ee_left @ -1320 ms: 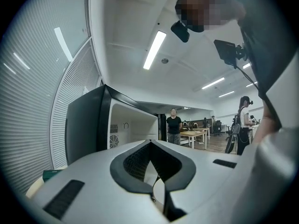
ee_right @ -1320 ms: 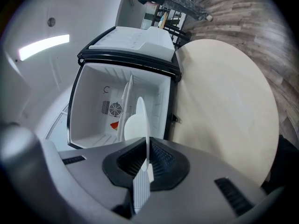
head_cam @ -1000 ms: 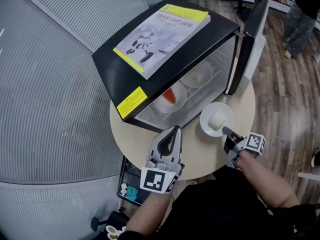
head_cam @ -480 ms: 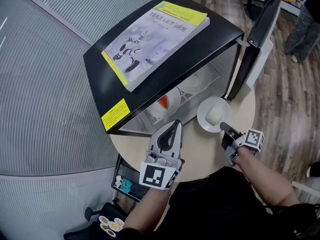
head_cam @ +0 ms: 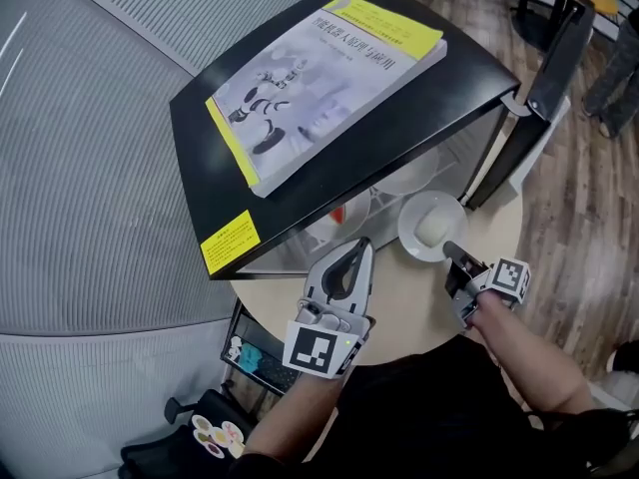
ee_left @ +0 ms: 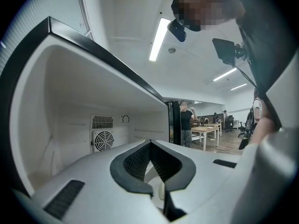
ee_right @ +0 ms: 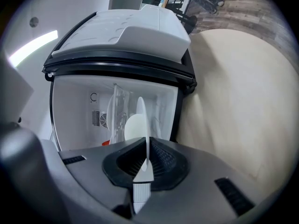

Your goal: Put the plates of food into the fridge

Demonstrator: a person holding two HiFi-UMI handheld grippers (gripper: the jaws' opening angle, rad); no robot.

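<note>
Both tongs have advanced toward the open fridge [head_cam: 200, 138] since the earlier frame. Right tongs [head_cam: 451, 253] are clamped on the near rim of the plate [head_cam: 411, 230]. The plate extends ahead of them to the fridge mouth and carries a pale bun [head_cam: 431, 230]. Left tongs [head_cam: 359, 247], alongside over the counter [head_cam: 399, 302], are closed and empty.

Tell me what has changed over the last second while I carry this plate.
Both grippers moved toward the open fridge: the right gripper carried the plate of food nearer the opening, and the left gripper advanced beside it. Unchanged: right gripper clamped on the plate's rim, left gripper shut and empty, fridge door open, book on top.
</note>
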